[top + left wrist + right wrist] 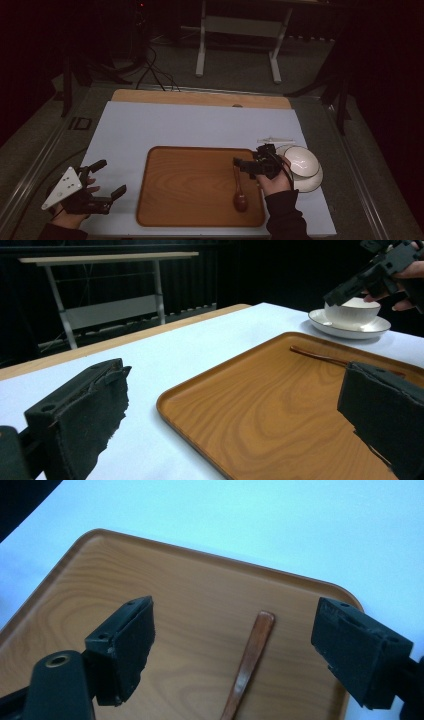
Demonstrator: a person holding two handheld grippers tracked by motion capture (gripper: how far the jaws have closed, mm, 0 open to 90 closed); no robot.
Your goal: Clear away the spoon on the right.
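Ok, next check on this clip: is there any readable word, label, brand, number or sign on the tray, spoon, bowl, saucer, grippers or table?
None: no text can be read.
The wooden tray shows bare wood grain.
The wooden spoon, white bowl and saucer are plain.
The left gripper, its grey plate and the right gripper carry no legible marks.
The pale table cover is blank.

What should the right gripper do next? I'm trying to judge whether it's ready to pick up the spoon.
Probably lower the right gripper onto the wooden spoon handle, then close. Its jaws stand open to either side of the handle, above it; the spoon lies flat on the tray.
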